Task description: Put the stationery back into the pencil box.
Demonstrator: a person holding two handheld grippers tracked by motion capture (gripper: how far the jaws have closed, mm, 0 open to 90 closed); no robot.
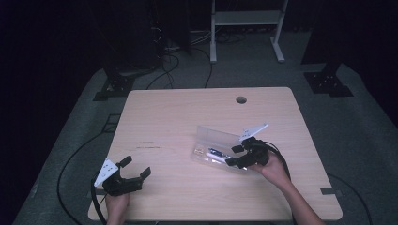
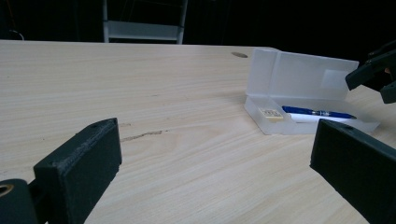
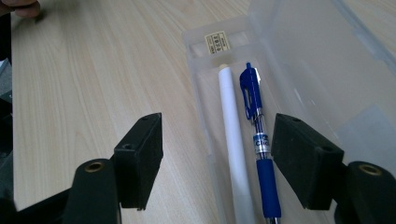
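Observation:
A clear plastic pencil case (image 1: 213, 143) lies open on the wooden table (image 1: 187, 112), right of centre, with its lid (image 3: 317, 60) tipped back. In its tray lie a blue pen (image 3: 259, 140) and a white pen (image 3: 232, 135) side by side, with a small labelled eraser (image 3: 217, 42) at the far end. My right gripper (image 1: 233, 155) hovers open at the case's near end. Its jaws stand either side of the tray and both pens (image 3: 217, 135) and touch nothing. My left gripper (image 1: 136, 166) rests open near the table's front left corner, empty, facing the case (image 2: 299, 79).
A round cable hole (image 1: 241, 100) sits near the table's far edge. Faint dark marks (image 1: 149, 146) show left of centre. A white metal frame (image 1: 246, 28) and cables lie on the floor behind the table.

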